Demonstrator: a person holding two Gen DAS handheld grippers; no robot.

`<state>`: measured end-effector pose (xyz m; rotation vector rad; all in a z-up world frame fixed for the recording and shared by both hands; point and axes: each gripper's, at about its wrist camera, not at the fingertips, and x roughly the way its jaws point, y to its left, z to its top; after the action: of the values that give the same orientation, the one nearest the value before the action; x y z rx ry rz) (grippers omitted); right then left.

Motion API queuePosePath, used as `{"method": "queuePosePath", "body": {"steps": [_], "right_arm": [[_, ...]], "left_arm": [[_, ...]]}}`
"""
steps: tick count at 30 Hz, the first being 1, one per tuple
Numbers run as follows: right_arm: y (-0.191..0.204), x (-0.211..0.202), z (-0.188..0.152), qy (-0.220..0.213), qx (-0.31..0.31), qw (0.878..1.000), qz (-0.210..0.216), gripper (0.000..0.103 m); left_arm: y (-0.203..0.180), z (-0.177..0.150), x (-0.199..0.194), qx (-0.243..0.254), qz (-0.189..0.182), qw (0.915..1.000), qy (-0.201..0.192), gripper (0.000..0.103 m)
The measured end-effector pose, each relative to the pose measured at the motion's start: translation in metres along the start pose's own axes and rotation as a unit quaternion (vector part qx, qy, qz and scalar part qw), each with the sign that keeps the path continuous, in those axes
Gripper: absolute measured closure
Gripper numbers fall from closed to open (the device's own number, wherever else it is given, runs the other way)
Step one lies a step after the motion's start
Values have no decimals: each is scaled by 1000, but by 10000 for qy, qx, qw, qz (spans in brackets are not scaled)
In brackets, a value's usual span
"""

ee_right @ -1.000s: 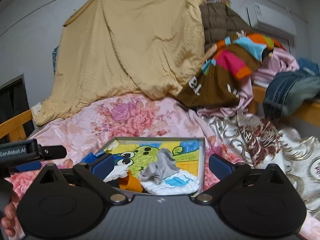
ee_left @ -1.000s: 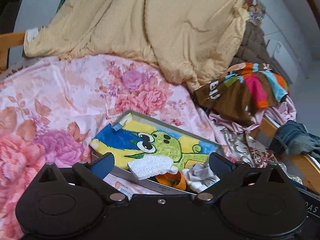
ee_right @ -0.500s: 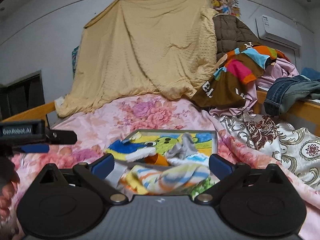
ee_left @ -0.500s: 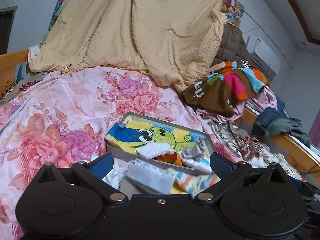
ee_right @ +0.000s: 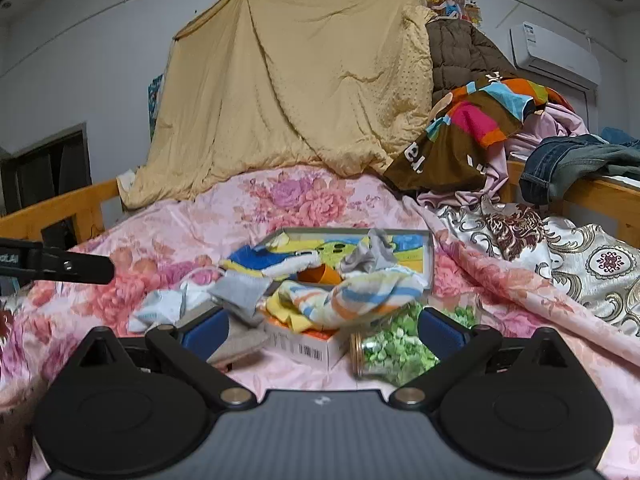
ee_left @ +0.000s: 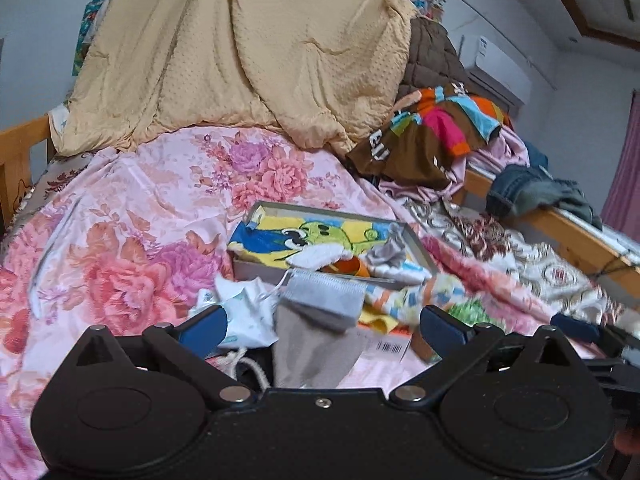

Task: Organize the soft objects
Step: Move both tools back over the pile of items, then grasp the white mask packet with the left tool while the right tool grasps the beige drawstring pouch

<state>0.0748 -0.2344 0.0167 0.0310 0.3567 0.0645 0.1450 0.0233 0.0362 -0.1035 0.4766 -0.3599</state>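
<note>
A shallow grey box [ee_left: 418,245] [ee_right: 430,258] lies on the floral bedspread, holding a cartoon towel [ee_left: 304,236], a white cloth, an orange item [ee_right: 320,274] and a grey cloth [ee_right: 368,258]. In front of it lie a grey sock [ee_left: 320,300] [ee_right: 240,292], a white drawstring pouch [ee_left: 244,312] and a striped cloth [ee_right: 344,296] [ee_left: 404,300]. My left gripper [ee_left: 324,324] is open, low over the grey sock. My right gripper [ee_right: 320,330] is open, just short of a white barcoded carton [ee_right: 304,346]. Neither holds anything.
A jar of green bits [ee_right: 384,354] lies on its side by the right fingertip. A tan quilt [ee_right: 300,80] hangs behind. Piled clothes [ee_right: 472,128] and jeans [ee_right: 576,164] sit on the wooden rail at right. The left gripper's tip [ee_right: 76,266] shows at the left edge.
Both grippers have drawn back from the box, toward the bed's near end. The sock, pouch, striped cloth, carton and jar have come into view in front of the box.
</note>
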Motion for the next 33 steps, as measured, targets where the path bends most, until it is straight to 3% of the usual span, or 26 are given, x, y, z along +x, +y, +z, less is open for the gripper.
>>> {"method": "queuePosePath", "body": {"steps": [7,19,33], "right_arm": [[13,7,-10,99,-263,9994,185,0],[38,36,-28,426,-827,9947,445,0],[46,75,-39,896,-613,9901,885,0]], "left_arm": [[16,-13,-9,510,-12,9981,346,1],[43,-42,15,558,-4,9947,860,1],[70,-45,42,529,-44,9948,867,1]]}}
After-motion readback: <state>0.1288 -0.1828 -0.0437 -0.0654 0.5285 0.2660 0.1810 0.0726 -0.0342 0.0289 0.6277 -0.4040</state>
